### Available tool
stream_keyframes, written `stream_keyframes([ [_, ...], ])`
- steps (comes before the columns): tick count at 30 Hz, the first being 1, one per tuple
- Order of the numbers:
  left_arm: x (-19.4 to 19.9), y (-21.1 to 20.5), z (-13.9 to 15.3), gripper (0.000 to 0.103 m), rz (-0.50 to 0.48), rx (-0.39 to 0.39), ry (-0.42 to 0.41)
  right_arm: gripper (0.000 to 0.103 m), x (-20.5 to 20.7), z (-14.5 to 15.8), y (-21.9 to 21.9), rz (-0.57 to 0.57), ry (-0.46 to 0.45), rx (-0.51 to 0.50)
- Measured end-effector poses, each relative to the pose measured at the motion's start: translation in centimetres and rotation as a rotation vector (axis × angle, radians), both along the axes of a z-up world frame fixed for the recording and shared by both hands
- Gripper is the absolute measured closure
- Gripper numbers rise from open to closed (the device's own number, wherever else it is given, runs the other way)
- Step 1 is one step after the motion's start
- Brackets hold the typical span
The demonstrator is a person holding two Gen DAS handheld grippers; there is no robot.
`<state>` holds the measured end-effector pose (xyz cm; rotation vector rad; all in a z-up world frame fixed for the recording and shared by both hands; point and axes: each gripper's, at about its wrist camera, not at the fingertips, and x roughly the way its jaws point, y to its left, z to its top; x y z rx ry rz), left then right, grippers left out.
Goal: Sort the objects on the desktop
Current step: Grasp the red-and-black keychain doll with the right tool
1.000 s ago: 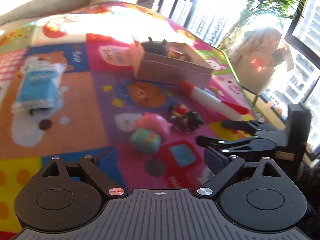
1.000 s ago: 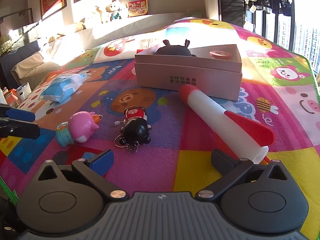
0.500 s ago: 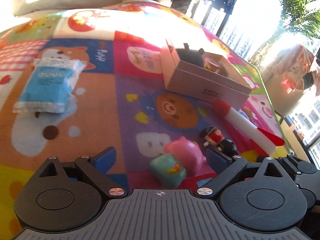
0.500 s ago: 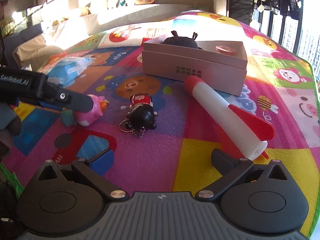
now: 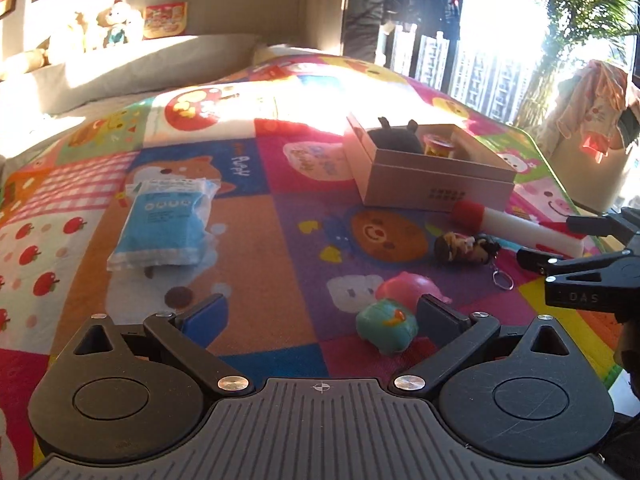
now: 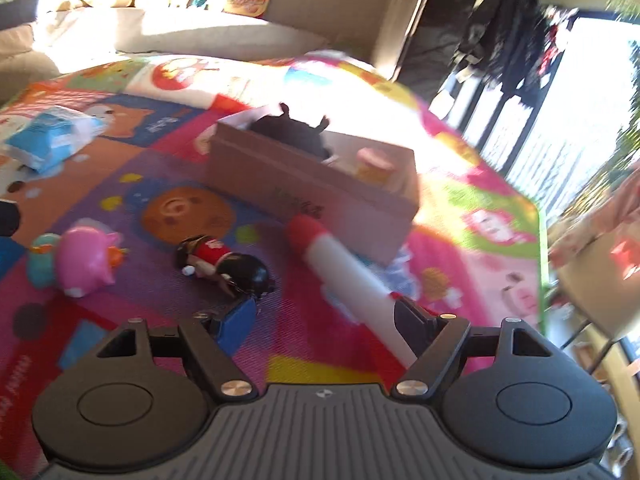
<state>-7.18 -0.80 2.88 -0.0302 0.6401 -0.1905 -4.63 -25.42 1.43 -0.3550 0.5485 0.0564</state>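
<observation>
A cardboard box (image 5: 430, 176) on the colourful play mat holds a black plush (image 5: 396, 140) and a small red-lidded jar (image 5: 438, 145). In front of it lie a white and red rocket toy (image 5: 516, 226), a doll keychain (image 5: 466, 248) and a pink and teal pig toy (image 5: 394, 308). My left gripper (image 5: 320, 316) is open, its right finger beside the pig toy. My right gripper (image 6: 326, 318) is open, low over the rocket toy (image 6: 344, 272), with the keychain (image 6: 224, 264), the pig toy (image 6: 80, 262) and the box (image 6: 312, 196) ahead. The right gripper also shows at the left wrist view's right edge (image 5: 560, 244).
A blue wet-wipes pack (image 5: 164, 224) lies on the mat's left side, also seen in the right wrist view (image 6: 48, 140). A grey cushion (image 5: 132, 68) with plush toys runs along the back. A beige bin (image 5: 592, 168) stands by the window beyond the mat's right edge.
My left gripper has pulled back and turned left, leaving the pig toy at its right finger. My right gripper has moved forward, tilted and come down over the rocket toy.
</observation>
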Motion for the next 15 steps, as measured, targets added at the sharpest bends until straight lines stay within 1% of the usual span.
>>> stream_keyframes([
  [2,0.2,-0.4,-0.2,0.000,-0.017,-0.004,0.006,0.017,-0.5,0.8,-1.0,0.054,0.037,0.119],
  [4,0.2,-0.8,-0.5,0.000,-0.030,-0.003,0.011,0.012,-0.5,1.0,-1.5,0.109,0.092,0.209],
  [5,0.2,-0.9,-0.7,0.000,-0.037,0.001,0.015,0.008,-0.3,1.0,-1.5,0.115,0.114,0.237],
  [6,0.1,-1.0,-0.8,0.000,-0.043,0.005,0.018,0.006,0.1,1.0,-1.6,0.110,0.143,0.273],
  [8,0.0,-1.1,-1.0,0.000,-0.044,0.011,0.023,0.005,1.6,1.0,-1.5,0.080,0.210,0.346],
  [10,-0.1,-1.1,-1.2,0.000,-0.044,0.002,0.031,0.005,3.2,1.0,-0.8,0.045,0.252,0.410],
  [11,-0.2,-1.1,-1.2,0.000,-0.043,-0.006,0.038,0.005,3.7,0.8,-0.2,0.039,0.256,0.431],
  [13,-0.3,-1.4,-1.3,0.000,-0.058,-0.016,0.050,0.006,4.4,0.6,1.1,0.037,0.241,0.413],
  [14,-0.5,-1.7,-1.3,0.000,-0.074,-0.014,0.051,0.008,4.7,0.4,1.8,0.038,0.241,0.393],
  [15,-0.7,-2.0,-1.2,0.000,-0.089,-0.004,0.047,0.018,5.0,0.2,2.4,0.039,0.245,0.375],
])
